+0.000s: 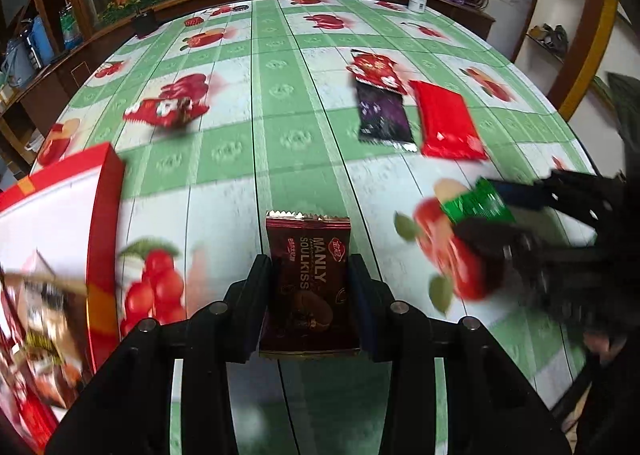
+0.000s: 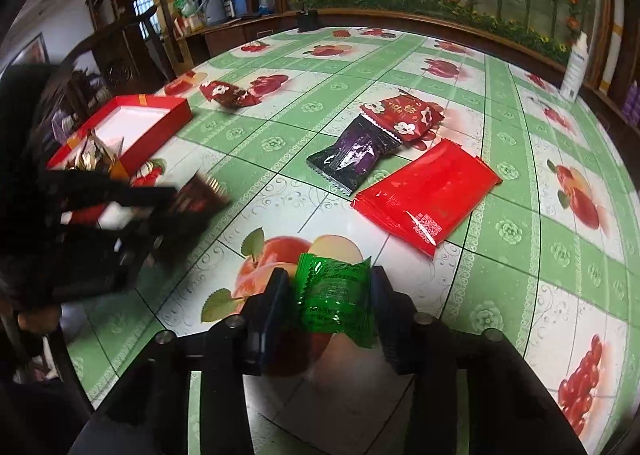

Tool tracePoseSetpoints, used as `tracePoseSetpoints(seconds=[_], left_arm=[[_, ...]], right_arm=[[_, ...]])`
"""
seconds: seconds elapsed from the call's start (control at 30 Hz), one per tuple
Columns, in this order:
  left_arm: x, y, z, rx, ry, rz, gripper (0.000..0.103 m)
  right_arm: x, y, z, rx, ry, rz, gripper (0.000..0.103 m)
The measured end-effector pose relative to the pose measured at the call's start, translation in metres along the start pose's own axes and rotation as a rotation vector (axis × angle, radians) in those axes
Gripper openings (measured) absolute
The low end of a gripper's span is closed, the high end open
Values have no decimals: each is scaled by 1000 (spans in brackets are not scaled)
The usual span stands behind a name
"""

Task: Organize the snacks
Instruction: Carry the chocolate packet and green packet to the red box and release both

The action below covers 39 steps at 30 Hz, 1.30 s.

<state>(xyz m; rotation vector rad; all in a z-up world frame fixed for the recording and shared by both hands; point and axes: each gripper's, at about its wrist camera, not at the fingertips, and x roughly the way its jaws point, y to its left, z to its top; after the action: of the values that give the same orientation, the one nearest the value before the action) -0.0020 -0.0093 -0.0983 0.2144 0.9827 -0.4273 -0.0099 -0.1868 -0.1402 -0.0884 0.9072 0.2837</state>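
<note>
Red gift box (image 1: 105, 191) sits at the table's left edge, nearest our left gripper (image 1: 310, 283) clamping the brown snack (image 1: 308, 275) lengthwise; our right gripper (image 2: 330, 295) pinches the green packet (image 2: 334, 291).

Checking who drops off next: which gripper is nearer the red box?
Left. The left gripper, holding the brown packet, is right beside the red box; the right gripper, holding the green packet, is farther away.
</note>
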Motion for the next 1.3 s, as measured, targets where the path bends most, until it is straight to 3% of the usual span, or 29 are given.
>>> tracePoseSetpoints(seconds=[0.57, 1.0, 1.3], left_arm=[[-25, -7, -40, 8, -37, -16, 37], [-40, 17, -43, -93, -69, -60, 36], [-66, 20, -44, -79, -144, 60, 36]], right_arm=[[-26, 10, -29, 18, 17, -35, 34], [-44, 6, -24, 96, -99, -11, 33], [-46, 6, -24, 185, -164, 119, 33]])
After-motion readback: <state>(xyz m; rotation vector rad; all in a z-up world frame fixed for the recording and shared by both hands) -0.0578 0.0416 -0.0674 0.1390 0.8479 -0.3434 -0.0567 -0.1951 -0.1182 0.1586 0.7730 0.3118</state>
